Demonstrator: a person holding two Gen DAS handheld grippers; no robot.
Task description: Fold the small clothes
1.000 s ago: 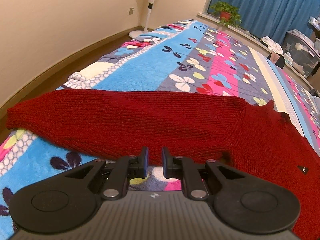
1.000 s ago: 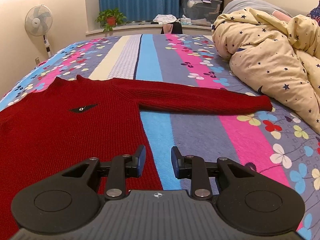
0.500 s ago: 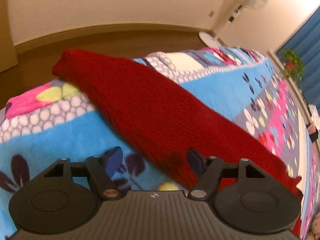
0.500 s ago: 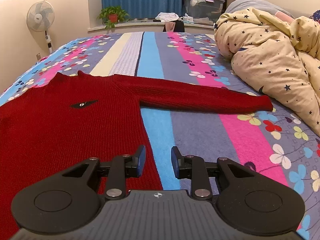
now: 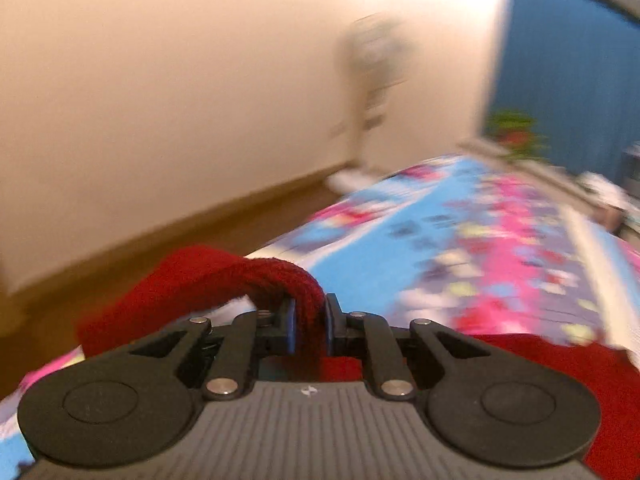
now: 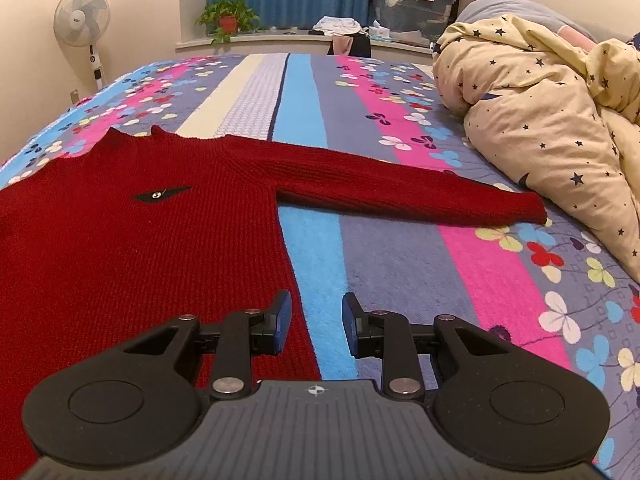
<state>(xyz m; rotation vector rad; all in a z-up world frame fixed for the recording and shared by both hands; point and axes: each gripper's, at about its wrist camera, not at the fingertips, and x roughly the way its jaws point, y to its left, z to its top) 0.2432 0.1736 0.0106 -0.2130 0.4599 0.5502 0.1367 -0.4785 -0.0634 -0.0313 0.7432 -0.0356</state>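
A dark red knitted sweater [image 6: 120, 220] lies flat on the striped flowered bedspread [image 6: 400, 264], its right sleeve [image 6: 400, 188] stretched out toward the duvet. In the left wrist view, my left gripper [image 5: 310, 308] is closing its jaws on the other sleeve [image 5: 192, 280], which is pinched between the pads and lifted off the bed, with its cuff end drooping to the left. My right gripper [image 6: 316, 312] hovers open over the sweater's right side edge, nothing between its fingers.
A crumpled star-print duvet [image 6: 540, 120] fills the bed's right side. A standing fan [image 6: 82, 12] is by the left wall. A potted plant [image 6: 228, 16] and a storage box [image 6: 412, 8] sit on the window ledge. The left wrist view is motion-blurred, with bare floor [image 5: 160, 240] beside the bed.
My left gripper swung to the sleeve, opened wide around it, then closed on it and lifted it off the bed. The right gripper has stayed where it was.
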